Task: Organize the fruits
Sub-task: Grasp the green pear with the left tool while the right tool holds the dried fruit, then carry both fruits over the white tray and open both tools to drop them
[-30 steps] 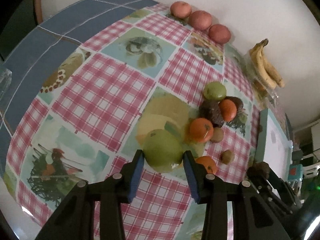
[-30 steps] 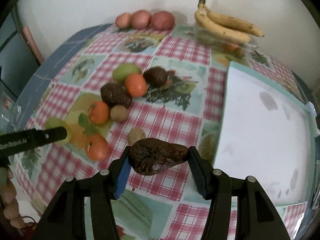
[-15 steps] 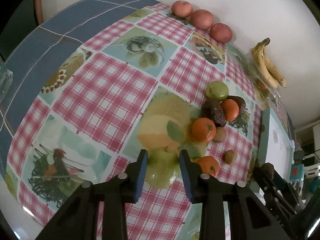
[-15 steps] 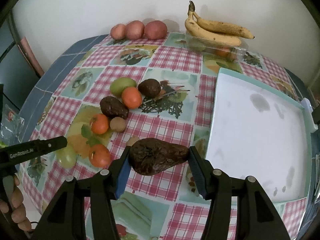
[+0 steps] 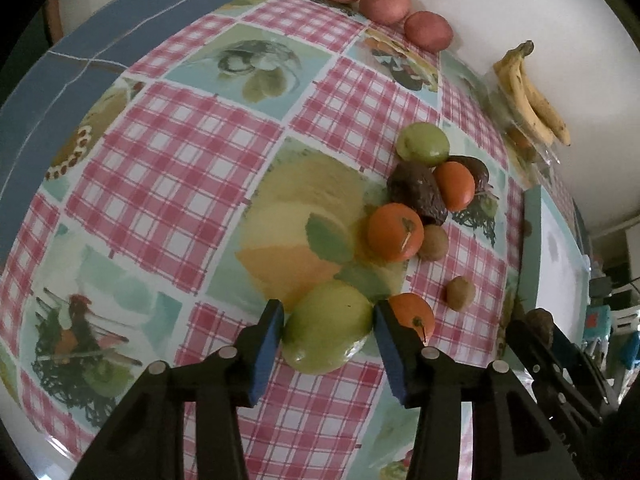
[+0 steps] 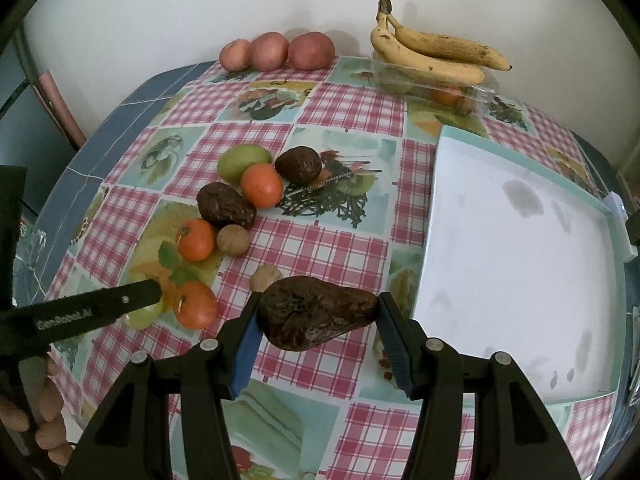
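Where the counter [image 6: 344, 248] meets a plain white wall, it carries a checked pink-and-teal cloth printed with fruit panels. Along the wall: three red potatoes [image 6: 276, 51], and bananas [image 6: 432, 54] resting on a clear punnet [image 6: 472, 94]. A white tray [image 6: 516, 264] with a teal rim lies at the right, bare. Mid-counter cluster: oranges, dark avocados, kiwis, a second green fruit.

Left gripper [image 5: 328, 332] points steeply down; jaws opening, green pear [image 5: 326, 326] between the pads, lying on the cloth beside an orange [image 5: 414, 316]. Fingers [image 6: 24, 420] of the hand grasp its handle.

Right gripper [image 6: 318, 330] also angled down, jaws pinching a dark wrinkled avocado [image 6: 316, 318], lifted clear of the cloth, just left of the tray.
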{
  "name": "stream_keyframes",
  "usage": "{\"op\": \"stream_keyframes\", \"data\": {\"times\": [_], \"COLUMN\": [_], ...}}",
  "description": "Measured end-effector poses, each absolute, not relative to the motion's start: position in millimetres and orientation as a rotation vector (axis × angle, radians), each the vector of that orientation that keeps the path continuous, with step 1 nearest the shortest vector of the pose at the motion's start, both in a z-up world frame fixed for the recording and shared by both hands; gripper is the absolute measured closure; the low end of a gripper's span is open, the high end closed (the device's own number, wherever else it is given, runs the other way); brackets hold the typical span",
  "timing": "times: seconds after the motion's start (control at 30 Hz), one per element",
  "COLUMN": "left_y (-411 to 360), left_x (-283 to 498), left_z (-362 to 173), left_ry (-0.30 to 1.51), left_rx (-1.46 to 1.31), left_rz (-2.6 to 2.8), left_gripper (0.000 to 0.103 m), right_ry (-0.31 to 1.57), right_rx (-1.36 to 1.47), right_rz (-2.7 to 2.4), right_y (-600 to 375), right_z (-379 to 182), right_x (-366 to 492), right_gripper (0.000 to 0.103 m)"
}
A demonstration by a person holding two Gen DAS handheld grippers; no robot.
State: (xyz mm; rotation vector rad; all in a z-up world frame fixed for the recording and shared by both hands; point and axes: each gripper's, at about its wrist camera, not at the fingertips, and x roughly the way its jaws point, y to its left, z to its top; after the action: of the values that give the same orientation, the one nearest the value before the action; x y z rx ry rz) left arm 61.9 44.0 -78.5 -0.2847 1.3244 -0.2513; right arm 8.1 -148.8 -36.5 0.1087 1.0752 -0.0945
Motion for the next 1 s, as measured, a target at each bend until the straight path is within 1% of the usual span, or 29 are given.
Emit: {"op": "stream_keyframes", "data": {"times": [0.1,0.37,0.53,0.63,0.83,1.0], "left_y": [41,36,40,48,57,49], "left_x": [61,59,60,57,52,51], "left_z": [-84,-83,-82,-75,-46,-29], "left_ry": [1.358,1.353,1.353,1.325,1.200,1.159], "left_rx": [-0.293,-0.258,-0.283,-0.297,-0.317,-0.285], "left_rz": [-0.275,-0.276,-0.267,-0.252,-0.260,-0.287], "left_gripper": [0.052,0.054,0.054,0.054,0.054,0.054], "right_ry": [1.079,1.084,1.085,1.083,1.056,1.030], "right_rx": [0.111,0.111,0.110,0.117,0.129,0.146], "right_rz": [-0.094,-0.091,-0.091,-0.094,-0.099,-0.130], "right_y": [-148,-148,-148,-150,-153,-163], "right_z": [-37,-39,-39,-39,-32,-24], "right_x": [8,8,8,8,7,6], "right_gripper": [0.046,0.046,0.046,0.046,0.046,0.046]}}
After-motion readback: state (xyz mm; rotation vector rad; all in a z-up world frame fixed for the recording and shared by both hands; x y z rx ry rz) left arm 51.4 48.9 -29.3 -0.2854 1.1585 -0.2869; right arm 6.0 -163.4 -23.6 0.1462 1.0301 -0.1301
